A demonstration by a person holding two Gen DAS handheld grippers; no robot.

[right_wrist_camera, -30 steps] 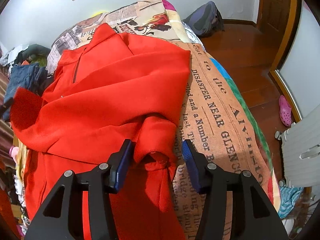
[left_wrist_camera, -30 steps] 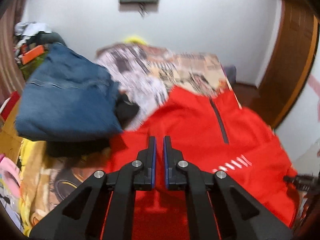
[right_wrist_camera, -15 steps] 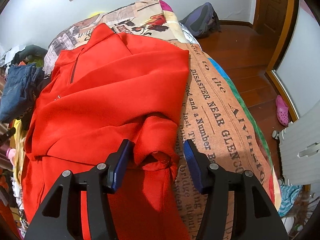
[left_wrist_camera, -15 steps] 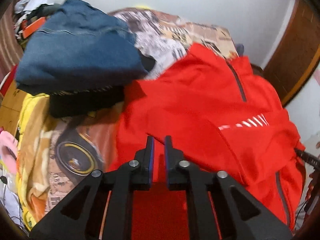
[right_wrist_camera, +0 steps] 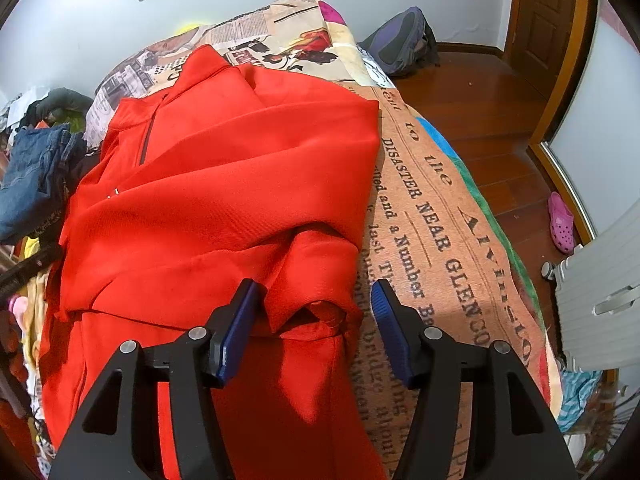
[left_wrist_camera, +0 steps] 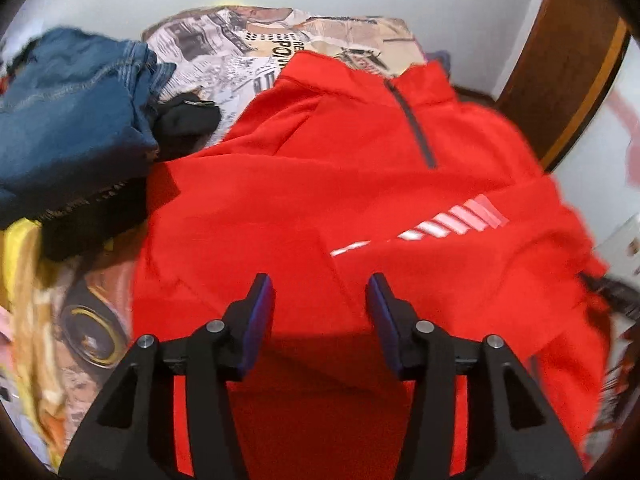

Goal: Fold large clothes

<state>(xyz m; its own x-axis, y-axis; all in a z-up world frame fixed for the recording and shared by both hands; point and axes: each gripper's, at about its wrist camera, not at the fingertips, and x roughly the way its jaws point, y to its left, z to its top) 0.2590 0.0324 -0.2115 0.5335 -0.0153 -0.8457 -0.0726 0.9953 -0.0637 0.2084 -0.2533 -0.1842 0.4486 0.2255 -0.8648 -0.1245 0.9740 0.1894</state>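
A big red zip-neck pullover [left_wrist_camera: 360,184] lies front up on the bed, with a dark short zip and white stripes on the chest. Both sleeves are folded in across the body. My left gripper [left_wrist_camera: 320,292] hovers over its lower left part, jaws opening, pads clear of the cloth. In the right wrist view the same pullover [right_wrist_camera: 224,184] fills the middle. My right gripper [right_wrist_camera: 316,300] stands over the folded right sleeve's cuff [right_wrist_camera: 320,312], jaws opening, cuff lying between the fingers without being pinched.
The bed has a newspaper-print cover [right_wrist_camera: 432,216]. A stack of blue jeans [left_wrist_camera: 68,120] and a black garment [left_wrist_camera: 184,120] lie left of the pullover. Wooden floor, a backpack [right_wrist_camera: 400,40], a pink clog [right_wrist_camera: 560,216] and a white radiator [right_wrist_camera: 600,304] are on the right.
My left gripper came down toward the pullover and its jaws went from shut to open. The left sleeve now lies folded across the chest. The right gripper's jaws widened slightly.
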